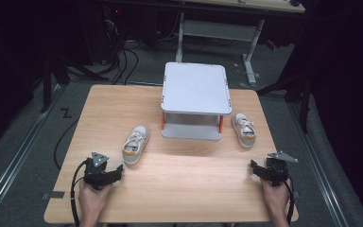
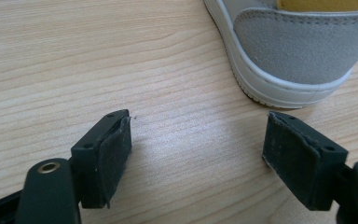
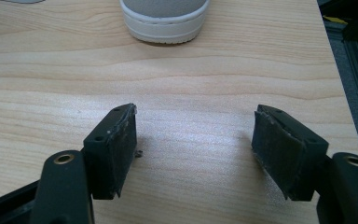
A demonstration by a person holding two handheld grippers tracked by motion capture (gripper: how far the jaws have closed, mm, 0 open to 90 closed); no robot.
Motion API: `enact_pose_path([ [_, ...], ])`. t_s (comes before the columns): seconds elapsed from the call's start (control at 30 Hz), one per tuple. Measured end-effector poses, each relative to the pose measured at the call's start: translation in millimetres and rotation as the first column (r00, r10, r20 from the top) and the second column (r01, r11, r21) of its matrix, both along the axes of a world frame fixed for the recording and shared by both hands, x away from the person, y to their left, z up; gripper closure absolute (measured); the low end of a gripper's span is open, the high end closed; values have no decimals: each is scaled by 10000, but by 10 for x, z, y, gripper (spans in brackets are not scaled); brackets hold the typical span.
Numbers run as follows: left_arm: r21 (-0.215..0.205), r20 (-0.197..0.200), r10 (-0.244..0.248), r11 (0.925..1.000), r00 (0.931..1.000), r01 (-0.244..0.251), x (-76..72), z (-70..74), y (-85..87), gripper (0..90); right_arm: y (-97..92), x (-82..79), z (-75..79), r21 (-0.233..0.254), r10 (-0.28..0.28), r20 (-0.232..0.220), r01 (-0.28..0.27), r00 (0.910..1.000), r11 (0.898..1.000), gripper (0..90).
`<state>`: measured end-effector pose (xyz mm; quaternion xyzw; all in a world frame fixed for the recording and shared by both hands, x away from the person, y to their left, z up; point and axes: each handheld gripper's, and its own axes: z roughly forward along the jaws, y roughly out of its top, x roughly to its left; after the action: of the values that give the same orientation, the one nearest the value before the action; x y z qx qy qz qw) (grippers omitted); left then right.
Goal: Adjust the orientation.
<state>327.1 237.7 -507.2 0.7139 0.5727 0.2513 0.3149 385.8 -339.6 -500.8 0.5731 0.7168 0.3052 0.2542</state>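
Two hands rest at the near edge of the desk, each holding a black tool. On the person's left, the left tool sits low over the wood with its jaws spread wide and nothing between them; in the left gripper view its two dark pads stand well apart over bare wood grain. Just beyond them lies the heel of the left shoe, grey suede over a white sole, near the jaws but not touching them. From the high view that same shoe lies just ahead of the left tool, toe pointing away toward the white stand.

Over at the opposite corner, the right tool is likewise opened wide and empty, its pads apart above the desk. Farther off in the right gripper view sits the heel of the right shoe, well apart from the jaws. Seen from above, this shoe lies just beside the right leg of the white two-tier stand, which occupies the middle far part of the desk; whether shoe and stand touch is hard to tell.
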Motion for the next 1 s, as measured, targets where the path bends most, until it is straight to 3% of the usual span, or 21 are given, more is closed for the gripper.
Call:
enact_pose_path([
  [0.77,-29,8,-192,9998,9998,192,8,-2,-3,216,2,-4,-1,-17,40,4,-40,10000,10000,301],
  [0.9,-73,32,-251,9997,9997,251,-17,12,7,309,2,-6,-1,-29,95,10,-95,10000,10000,301],
  [1.0,-389,-31,-144,9991,9999,143,-33,28,29,346,2,-6,-1,-38,126,23,-126,9999,9999,301],
])
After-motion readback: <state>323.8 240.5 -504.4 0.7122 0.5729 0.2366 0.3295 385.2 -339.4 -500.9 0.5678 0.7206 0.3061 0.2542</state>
